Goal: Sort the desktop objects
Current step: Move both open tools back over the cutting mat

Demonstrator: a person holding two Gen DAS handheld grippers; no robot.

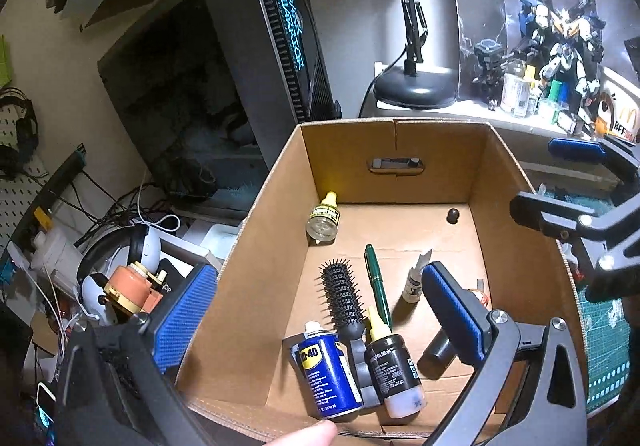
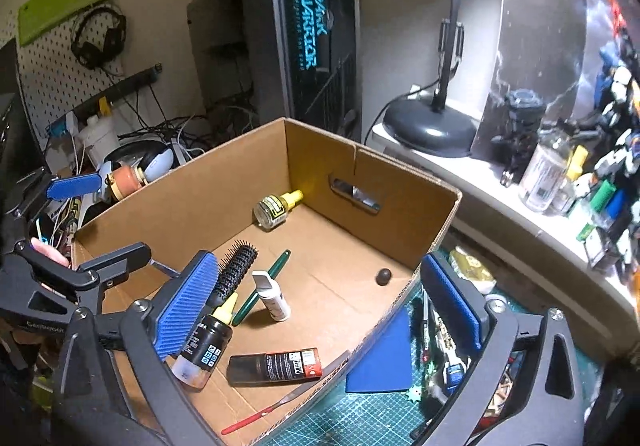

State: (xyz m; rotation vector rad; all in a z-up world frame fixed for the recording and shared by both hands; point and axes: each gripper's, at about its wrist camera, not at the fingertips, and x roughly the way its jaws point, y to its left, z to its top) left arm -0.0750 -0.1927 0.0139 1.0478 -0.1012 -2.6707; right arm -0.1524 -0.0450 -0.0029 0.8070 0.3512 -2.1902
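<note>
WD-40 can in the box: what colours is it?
Blue with a yellow label panel, white cap; WD-40 can shows best in the left wrist view.

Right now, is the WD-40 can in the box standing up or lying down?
Lying down. The WD-40 can rests on its side on the floor of the cardboard box, white cap pointing toward the far wall, beside the black hairbrush.

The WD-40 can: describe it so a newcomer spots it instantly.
Look inside the open cardboard box in front of the computer tower. At its near edge, beside the black round hairbrush, lies the WD-40 can, the only blue-and-yellow cylinder there, with a white cap.
</note>
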